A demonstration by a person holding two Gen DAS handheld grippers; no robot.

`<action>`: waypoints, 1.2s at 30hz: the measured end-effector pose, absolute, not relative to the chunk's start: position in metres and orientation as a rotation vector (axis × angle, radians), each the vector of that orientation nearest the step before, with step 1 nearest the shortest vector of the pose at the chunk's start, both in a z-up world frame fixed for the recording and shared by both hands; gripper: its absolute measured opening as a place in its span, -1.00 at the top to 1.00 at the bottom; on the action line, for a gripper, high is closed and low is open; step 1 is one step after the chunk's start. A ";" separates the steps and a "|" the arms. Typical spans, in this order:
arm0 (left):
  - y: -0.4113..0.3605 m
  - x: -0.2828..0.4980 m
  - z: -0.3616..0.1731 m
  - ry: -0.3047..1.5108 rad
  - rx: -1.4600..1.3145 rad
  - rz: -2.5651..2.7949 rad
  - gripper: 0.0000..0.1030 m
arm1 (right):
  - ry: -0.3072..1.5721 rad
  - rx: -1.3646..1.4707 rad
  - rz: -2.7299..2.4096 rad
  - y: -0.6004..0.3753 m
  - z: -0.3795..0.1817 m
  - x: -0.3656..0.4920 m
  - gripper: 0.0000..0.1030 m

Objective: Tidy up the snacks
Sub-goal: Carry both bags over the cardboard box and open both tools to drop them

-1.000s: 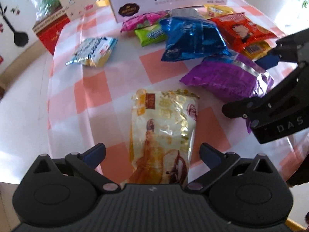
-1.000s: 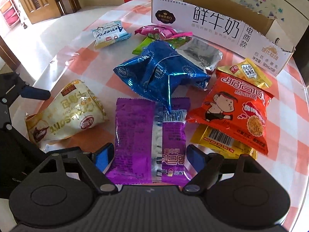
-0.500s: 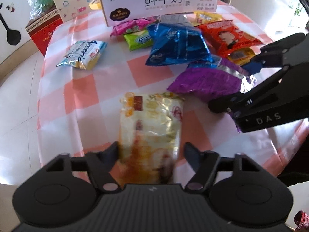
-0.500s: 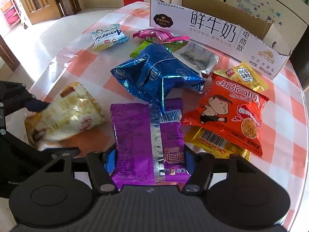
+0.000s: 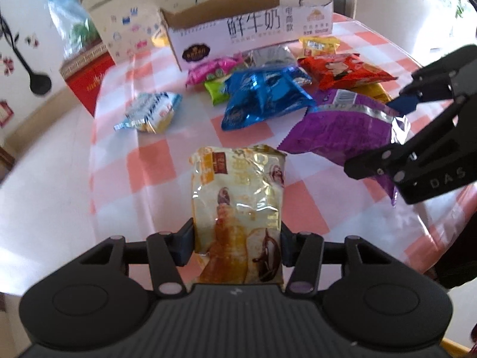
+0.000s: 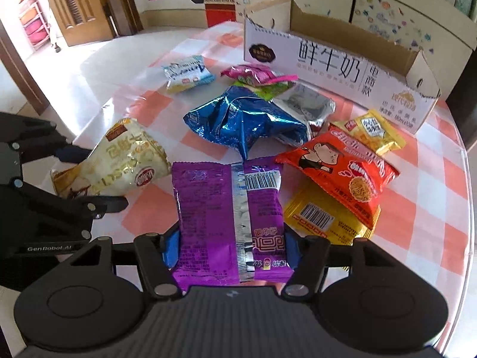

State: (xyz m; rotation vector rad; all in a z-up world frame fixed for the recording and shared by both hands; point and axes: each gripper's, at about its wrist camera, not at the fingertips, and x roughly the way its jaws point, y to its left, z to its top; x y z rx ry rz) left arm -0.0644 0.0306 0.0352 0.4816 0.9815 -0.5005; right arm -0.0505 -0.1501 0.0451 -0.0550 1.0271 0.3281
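My left gripper (image 5: 237,246) is shut on a yellow bread packet (image 5: 238,203) and holds it lifted off the checked table (image 5: 149,164); the packet also shows in the right wrist view (image 6: 119,161). My right gripper (image 6: 231,249) is shut on a purple snack bag (image 6: 229,217) and holds it raised; the bag also shows in the left wrist view (image 5: 342,128). An open white cardboard box (image 6: 328,59) stands at the back of the table. Blue (image 6: 247,119), red (image 6: 342,167) and several smaller snack bags lie in front of it.
A light-blue packet (image 6: 186,73) lies apart at the back left. A yellow packet (image 6: 325,217) lies under the red one. A red box (image 5: 88,80) stands beyond the table's left edge. The table edge runs close on the right (image 6: 468,208).
Both grippers have closed on their bags, the left on the yellow bread packet, the right on the purple bag. Both bags are lifted off the table.
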 end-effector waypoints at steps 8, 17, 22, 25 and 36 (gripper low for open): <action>0.031 -0.070 0.060 0.910 0.468 -0.517 -0.01 | 0.963 -0.047 0.333 -0.163 0.066 -0.065 -0.37; 0.016 -0.068 0.076 0.845 0.505 -0.554 -0.01 | 0.896 -0.069 0.326 -0.172 0.083 -0.069 -0.37; 0.012 -0.053 0.088 0.803 0.501 -0.542 -0.01 | 0.857 -0.103 0.315 -0.174 0.090 -0.064 -0.37; 0.004 -0.040 0.094 0.767 0.498 -0.533 -0.01 | 0.839 -0.099 0.311 -0.177 0.094 -0.056 -0.37; -0.026 0.014 0.116 0.681 0.453 -0.513 -0.01 | 0.752 -0.088 0.259 -0.201 0.108 -0.013 -0.37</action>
